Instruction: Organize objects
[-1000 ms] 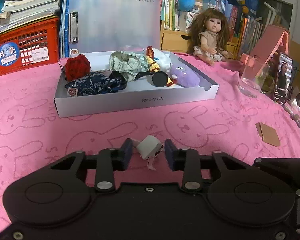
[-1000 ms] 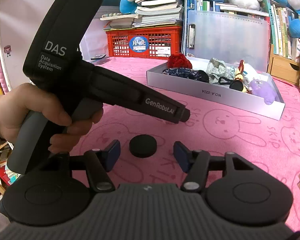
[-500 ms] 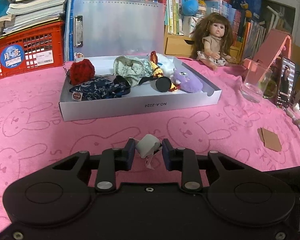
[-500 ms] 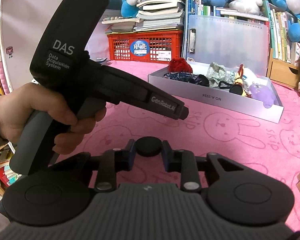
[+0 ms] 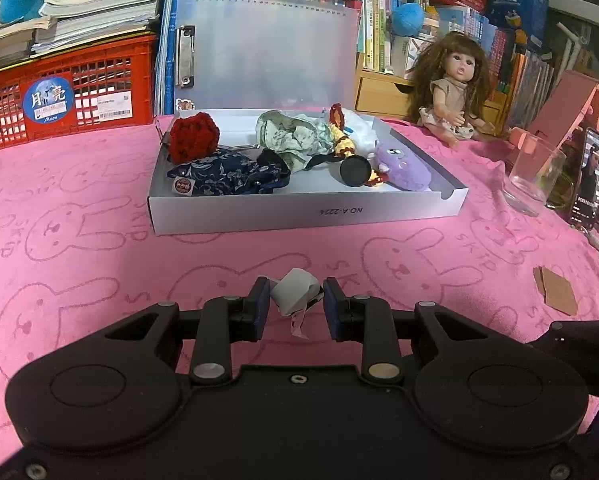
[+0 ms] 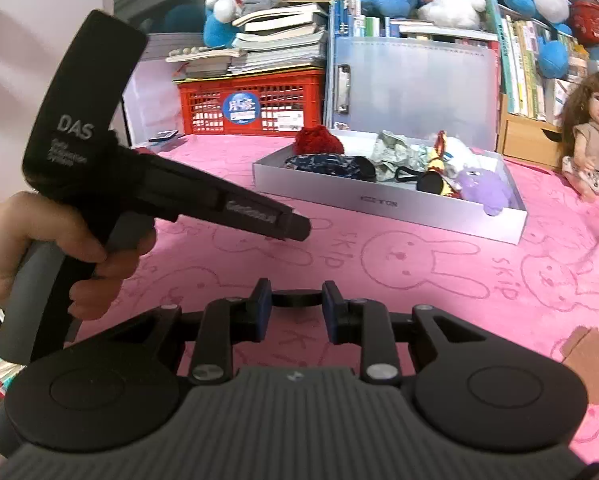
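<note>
My left gripper (image 5: 293, 304) is shut on a small white crumpled object (image 5: 294, 293) with a paper tag, held just above the pink cloth. My right gripper (image 6: 293, 306) is shut on a black round disc (image 6: 295, 297), lifted off the cloth. An open white box (image 5: 307, 214) stands ahead with a red pompom (image 5: 193, 138), dark blue cloth (image 5: 227, 172), green-white cloth (image 5: 295, 138), another black disc (image 5: 355, 172) and a purple plush (image 5: 405, 172) inside. The box also shows in the right wrist view (image 6: 379, 200). The left gripper's body (image 6: 159, 188) and the hand holding it show at left there.
A red crate (image 5: 67, 100) with books stands back left. A doll (image 5: 455, 88) sits back right. A glass (image 5: 533, 176), a phone (image 5: 589, 184) and a pink stand (image 5: 563, 100) are at right. Brown card pieces (image 5: 555, 290) lie on the cloth.
My right gripper closed on the black disc and lifted it. My left gripper closed on the white object and moved nearer the box.
</note>
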